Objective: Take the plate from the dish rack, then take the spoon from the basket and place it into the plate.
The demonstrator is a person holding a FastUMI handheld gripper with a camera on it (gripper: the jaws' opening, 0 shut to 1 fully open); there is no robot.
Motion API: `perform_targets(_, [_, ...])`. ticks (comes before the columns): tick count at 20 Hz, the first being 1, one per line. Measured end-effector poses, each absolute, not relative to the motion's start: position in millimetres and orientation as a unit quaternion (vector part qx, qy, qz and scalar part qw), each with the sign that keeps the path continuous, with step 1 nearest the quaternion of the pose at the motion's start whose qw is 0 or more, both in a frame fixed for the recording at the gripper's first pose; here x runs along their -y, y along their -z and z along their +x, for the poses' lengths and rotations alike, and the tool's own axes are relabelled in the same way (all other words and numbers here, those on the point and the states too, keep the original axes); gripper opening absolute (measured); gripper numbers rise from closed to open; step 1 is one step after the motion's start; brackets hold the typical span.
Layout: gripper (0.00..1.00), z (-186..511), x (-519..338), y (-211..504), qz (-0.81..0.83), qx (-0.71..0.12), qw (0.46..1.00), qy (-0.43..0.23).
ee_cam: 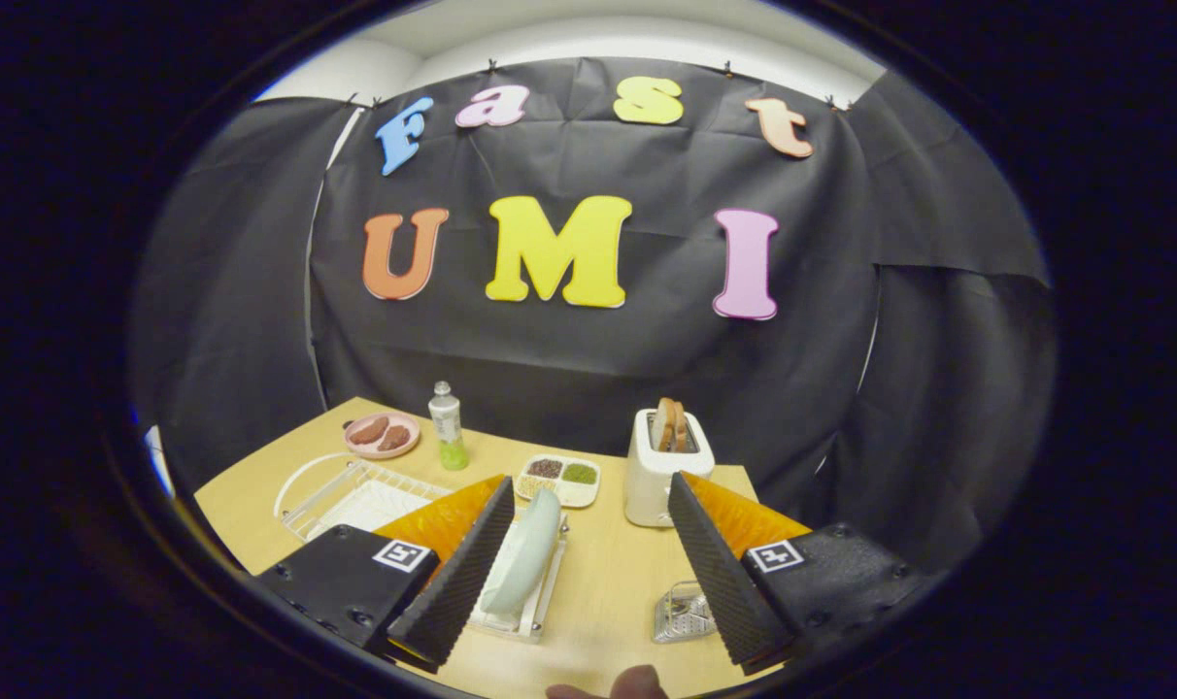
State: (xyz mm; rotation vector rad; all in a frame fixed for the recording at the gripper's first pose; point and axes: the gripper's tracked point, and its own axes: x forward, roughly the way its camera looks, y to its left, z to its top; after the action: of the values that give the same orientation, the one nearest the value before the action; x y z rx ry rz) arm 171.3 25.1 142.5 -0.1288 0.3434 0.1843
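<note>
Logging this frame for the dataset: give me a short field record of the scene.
fingers: gripper open, nothing held
plate: pale plate on edge in dish rack, between the fingers, by the left one
basket: mesh basket by right finger, contents unclear
beyond: toaster with toast, divided tray, bottle, pink dish
surface: wooden table

The gripper (588, 558) hung with its fingers spread wide, nothing between them but bare table (608, 592). The plate (522, 561) stood on edge in the dish rack (355, 495), just inside the left finger, and a wire basket (681, 614) sat against the right finger. Beyond the fingertips stood a toaster (664, 471) holding bread.
</note>
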Motion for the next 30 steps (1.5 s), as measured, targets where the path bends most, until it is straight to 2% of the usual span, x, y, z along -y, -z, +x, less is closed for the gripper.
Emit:
perform_targets(8, [1.00, 204.4, -57.2, -80.7, -0.012, -0.294, 0.950, -0.104])
perform_targets(13, [1.00, 221.5, -64.4, -42.8, 0.010, -0.357, 0.930, -0.089])
perform_targets(17, [0.94, 230.5, -73.9, -7.3, 0.043, -0.411, 0.908, -0.076])
perform_targets(20, [0.84, 232.7, -88.2, 7.9, 0.040, -0.427, 0.900, -0.078])
perform_targets(25, [0.63, 235.2, -83.9, 24.3, 0.011, -0.443, 0.896, -0.035])
perform_targets(29, [0.40, 237.3, -81.2, 24.5, 0.006, -0.441, 0.897, -0.003])
perform_targets(30, [0.40, 237.0, -81.4, 23.7, -0.004, -0.441, 0.897, 0.005])
